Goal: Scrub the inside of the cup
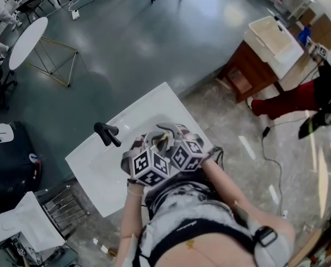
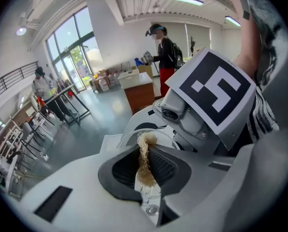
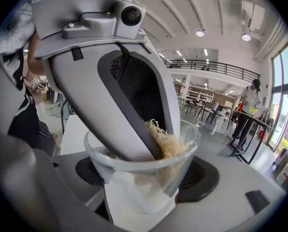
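White sink (image 1: 93, 171) below, fibrous scrubber (image 3: 170, 141) inside clear cup (image 3: 144, 180).

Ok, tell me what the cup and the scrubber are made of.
Cup: clear glass or hard plastic, glossy; its wall is see-through and the rim shines. Scrubber: tan plant fibre, perhaps loofah, matte; loose frayed strands stick out.

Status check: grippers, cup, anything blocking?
Left gripper shut on fibre scrubber, tips inside cup. Right gripper shut on cup, over sink. Nothing blocking; faucet apart.
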A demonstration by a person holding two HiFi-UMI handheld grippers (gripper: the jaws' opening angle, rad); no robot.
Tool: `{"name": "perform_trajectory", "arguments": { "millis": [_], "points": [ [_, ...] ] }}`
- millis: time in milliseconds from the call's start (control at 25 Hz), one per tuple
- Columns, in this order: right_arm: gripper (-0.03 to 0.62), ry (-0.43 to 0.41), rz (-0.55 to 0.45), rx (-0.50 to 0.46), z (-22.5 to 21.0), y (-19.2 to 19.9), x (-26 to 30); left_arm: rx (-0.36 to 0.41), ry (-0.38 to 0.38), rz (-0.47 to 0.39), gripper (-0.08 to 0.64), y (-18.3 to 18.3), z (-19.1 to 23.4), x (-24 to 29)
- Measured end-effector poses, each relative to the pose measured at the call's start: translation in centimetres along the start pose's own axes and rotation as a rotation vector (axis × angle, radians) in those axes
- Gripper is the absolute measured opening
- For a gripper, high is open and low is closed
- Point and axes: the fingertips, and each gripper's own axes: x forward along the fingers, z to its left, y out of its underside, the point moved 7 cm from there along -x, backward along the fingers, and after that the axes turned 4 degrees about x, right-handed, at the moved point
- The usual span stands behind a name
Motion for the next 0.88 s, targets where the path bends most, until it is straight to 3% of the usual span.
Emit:
{"name": "perform_trajectory", "arguments": {
  "millis": [400, 880],
  "points": [
    [0.397, -0.023, 0.015, -0.039, 0.8, 0.3, -0.3, -0.088, 0.230, -0.031, 0.049, 0.6, -0.8, -0.2],
    [0.398, -0.018, -0.013, -0.053, 0.6, -0.1, -0.7, -0.220, 0.333, -0.158, 0.048, 0.7, -0.5, -2.3]
  ]
}}
